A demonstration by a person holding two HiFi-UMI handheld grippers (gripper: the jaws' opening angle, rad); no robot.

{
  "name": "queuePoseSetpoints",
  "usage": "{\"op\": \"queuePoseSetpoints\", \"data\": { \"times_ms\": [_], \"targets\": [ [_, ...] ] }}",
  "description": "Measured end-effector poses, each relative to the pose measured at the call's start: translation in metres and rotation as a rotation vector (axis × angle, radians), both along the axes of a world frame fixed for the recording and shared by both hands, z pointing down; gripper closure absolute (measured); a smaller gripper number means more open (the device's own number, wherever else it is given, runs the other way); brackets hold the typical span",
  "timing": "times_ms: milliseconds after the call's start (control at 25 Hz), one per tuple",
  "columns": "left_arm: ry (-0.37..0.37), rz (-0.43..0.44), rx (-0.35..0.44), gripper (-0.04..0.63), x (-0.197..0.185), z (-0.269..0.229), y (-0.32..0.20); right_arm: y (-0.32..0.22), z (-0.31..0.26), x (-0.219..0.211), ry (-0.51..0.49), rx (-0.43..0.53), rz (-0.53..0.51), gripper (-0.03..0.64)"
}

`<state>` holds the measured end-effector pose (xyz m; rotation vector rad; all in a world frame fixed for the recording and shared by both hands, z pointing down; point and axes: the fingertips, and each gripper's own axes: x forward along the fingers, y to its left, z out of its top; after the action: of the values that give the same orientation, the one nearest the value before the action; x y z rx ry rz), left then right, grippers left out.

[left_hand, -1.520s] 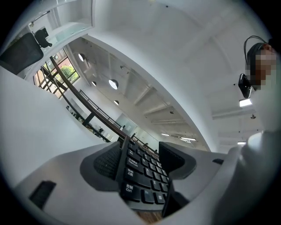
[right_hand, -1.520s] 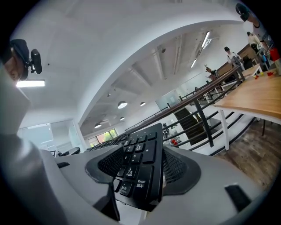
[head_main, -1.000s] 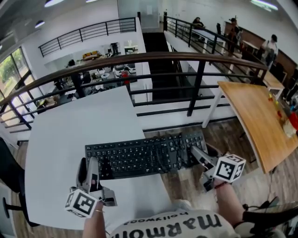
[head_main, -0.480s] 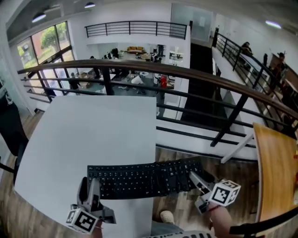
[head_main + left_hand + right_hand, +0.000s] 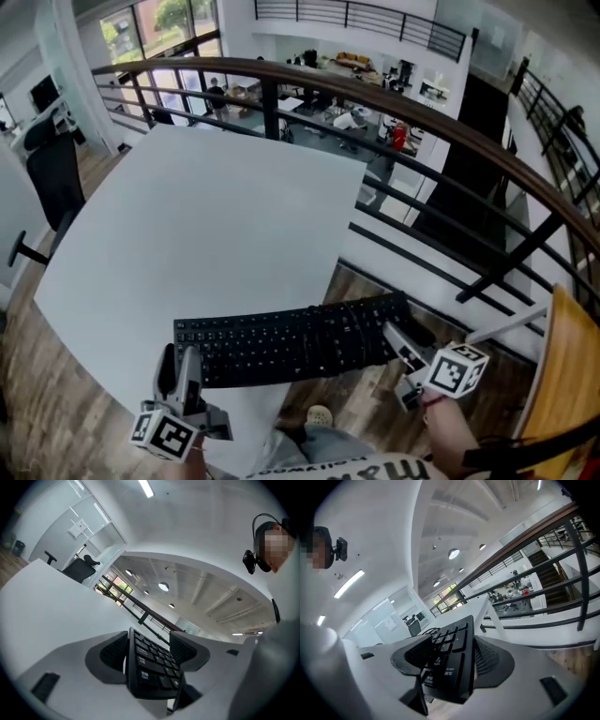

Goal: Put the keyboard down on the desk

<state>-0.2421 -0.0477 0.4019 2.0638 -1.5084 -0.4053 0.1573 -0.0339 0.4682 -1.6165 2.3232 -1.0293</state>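
Note:
A black keyboard (image 5: 291, 342) hangs level in the air, gripped at both ends. My left gripper (image 5: 183, 361) is shut on its left end, and in the left gripper view the keyboard (image 5: 152, 665) stands on edge between the two pads of the left gripper (image 5: 149, 653). On the right end, my right gripper (image 5: 401, 342) is shut too; the right gripper view shows the number-pad end of the keyboard (image 5: 450, 663) clamped in the right gripper (image 5: 450, 656). The left half lies over the near corner of the white desk (image 5: 187, 216); the right half juts past the desk's edge, over the floor.
A brown-topped black railing (image 5: 450, 141) runs behind the desk, with an open lower floor beyond it. A black office chair (image 5: 52, 178) stands at the left. A wooden table (image 5: 572, 375) is at the far right. A shoe (image 5: 319, 415) shows on the wood floor below.
The view has swung left, so the white desk fills more of it. Both grippers keep their hold and have carried the keyboard lower, toward the desk's near corner.

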Motion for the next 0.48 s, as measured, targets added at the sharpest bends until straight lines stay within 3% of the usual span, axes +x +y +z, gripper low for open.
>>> {"op": "queuePoseSetpoints", "data": {
  "times_ms": [480],
  "targets": [
    [-0.016, -0.105, 0.036, 0.328, 0.026, -0.032, 0.017, -0.026, -0.032, 0.026, -0.002, 0.041, -0.082, 0.345]
  ]
}}
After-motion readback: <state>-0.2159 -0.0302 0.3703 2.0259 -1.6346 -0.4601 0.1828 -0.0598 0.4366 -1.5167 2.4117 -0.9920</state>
